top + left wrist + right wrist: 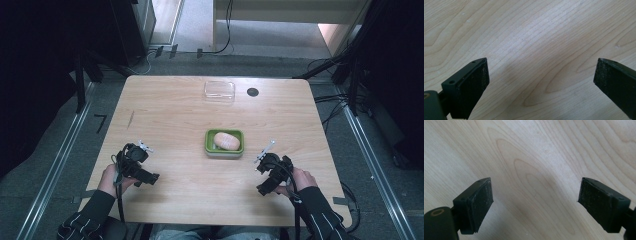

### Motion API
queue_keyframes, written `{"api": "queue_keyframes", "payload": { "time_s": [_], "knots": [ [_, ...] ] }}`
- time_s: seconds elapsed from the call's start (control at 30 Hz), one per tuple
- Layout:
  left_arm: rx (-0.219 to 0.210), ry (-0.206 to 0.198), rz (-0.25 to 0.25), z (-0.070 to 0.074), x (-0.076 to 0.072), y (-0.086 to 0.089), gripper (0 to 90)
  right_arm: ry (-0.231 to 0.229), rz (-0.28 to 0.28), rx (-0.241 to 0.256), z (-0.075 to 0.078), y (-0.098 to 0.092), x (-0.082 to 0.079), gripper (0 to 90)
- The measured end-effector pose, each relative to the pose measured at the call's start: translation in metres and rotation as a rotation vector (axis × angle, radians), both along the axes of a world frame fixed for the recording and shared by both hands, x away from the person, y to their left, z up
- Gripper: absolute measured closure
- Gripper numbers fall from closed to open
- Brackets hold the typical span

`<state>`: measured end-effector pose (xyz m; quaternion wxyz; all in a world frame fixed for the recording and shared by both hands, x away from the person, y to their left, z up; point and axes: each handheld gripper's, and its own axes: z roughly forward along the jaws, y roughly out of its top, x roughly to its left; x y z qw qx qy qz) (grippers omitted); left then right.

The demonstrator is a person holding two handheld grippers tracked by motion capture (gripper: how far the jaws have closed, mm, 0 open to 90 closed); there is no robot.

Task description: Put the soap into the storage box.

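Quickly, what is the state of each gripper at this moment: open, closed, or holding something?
Left gripper: open, holding nothing, bare table between its jaws.
Right gripper: open, holding nothing, above bare table too.

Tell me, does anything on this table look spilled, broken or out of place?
Nothing stands out. A bread roll sits neatly inside the green box, and a clear lid lies flat near the table's far edge, apart from it. Both grippers hang open over bare wood.
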<state>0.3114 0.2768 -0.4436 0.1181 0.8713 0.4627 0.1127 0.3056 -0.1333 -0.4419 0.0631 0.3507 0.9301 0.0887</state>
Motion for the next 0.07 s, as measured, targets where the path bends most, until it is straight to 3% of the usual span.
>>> {"api": "queue_keyframes", "payload": {
  "time_s": [0.07],
  "knots": [
    [0.003,-0.003,-0.001,-0.0001,0.0006,-0.0004,0.5,-0.006,0.008,-0.007,-0.0008,-0.0013,-0.0016,12.7]
  ]
}}
